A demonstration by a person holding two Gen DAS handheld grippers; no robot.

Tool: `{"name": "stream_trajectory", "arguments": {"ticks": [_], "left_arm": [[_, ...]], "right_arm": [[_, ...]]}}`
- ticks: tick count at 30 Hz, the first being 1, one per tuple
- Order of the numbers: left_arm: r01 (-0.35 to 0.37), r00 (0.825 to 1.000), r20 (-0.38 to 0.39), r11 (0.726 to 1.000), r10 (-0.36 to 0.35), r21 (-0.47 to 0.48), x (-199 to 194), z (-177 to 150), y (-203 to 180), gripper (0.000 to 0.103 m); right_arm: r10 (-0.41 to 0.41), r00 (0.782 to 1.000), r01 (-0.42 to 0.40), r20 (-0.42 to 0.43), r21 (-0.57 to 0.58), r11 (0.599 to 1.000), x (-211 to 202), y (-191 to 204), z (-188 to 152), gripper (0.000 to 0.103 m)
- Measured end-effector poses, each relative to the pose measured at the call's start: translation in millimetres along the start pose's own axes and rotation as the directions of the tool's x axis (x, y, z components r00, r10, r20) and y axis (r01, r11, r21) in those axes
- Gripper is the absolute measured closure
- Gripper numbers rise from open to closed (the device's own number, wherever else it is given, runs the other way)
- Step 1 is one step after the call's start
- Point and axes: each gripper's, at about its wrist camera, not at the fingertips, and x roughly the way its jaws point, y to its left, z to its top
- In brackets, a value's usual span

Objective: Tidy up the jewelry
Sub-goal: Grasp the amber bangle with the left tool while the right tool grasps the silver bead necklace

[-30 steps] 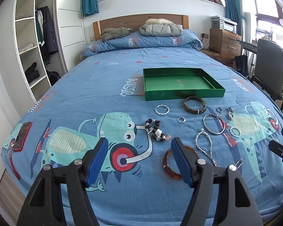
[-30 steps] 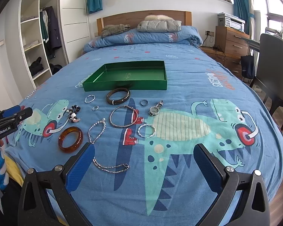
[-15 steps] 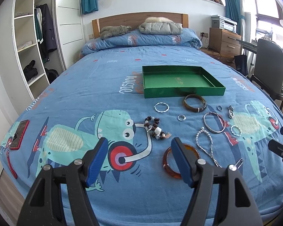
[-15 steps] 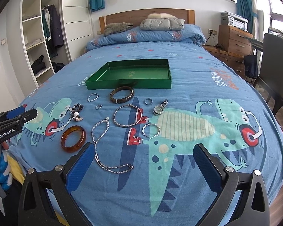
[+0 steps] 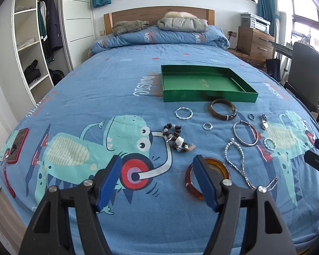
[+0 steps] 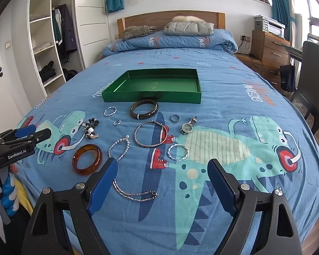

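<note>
Cotton bedspread (image 6: 234, 89) (cartoon print) — glossy green tray (image 6: 153, 97), amber bangle (image 6: 87, 159).

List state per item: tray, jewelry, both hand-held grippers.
green tray: empty, open-topped, on the bed
amber bangle: flat on the cover, untouched
dark bangle: flat, just outside the tray's front wall
watch: on the cover
left hand-held gripper: open, holding nothing
right hand-held gripper: open, just been closing, nothing gripped
</note>
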Motion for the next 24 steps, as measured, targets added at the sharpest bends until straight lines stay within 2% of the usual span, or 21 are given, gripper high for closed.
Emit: {"name": "stream_trajectory", "arguments": {"ticks": [6,13,15,17,19,21,24], "left_arm": [[0.030,0.998,-0.049,1.000,-0.030,-0.001,18,-4,-1,0.036],[0.107,0.985,-0.139,0.994,-0.105,0.011,50,-9,-12,0.037],[0.129,0.980,-0.157,0.992,-0.126,0.013,58,-10,-16,0.038],[0.145,0.973,-0.182,0.989,-0.139,0.018,67,-13,-19,0.045],[0.156,0.966,-0.210,0.987,-0.148,0.024,77,-17,-23,0.064],[0.163,0.958,-0.242,0.986,-0.152,0.025,87,-21,-24,0.074],[0.168,0.956,-0.249,0.985,-0.156,0.028,92,-24,-25,0.077]], "right_arm": [[0.038,0.999,-0.039,-0.018,-0.023,0.999,10,7,2,0.029],[0.134,0.984,-0.142,-0.115,-0.063,0.988,40,29,-8,0.049],[0.154,0.978,-0.165,-0.140,-0.074,0.983,49,36,-12,0.052],[0.170,0.971,-0.187,-0.168,-0.087,0.979,57,42,-14,0.056],[0.182,0.964,-0.204,-0.194,-0.096,0.974,66,48,-16,0.061],[0.196,0.955,-0.222,-0.221,-0.099,0.970,74,52,-19,0.066],[0.212,0.943,-0.245,-0.256,-0.106,0.964,86,58,-22,0.073]]}}
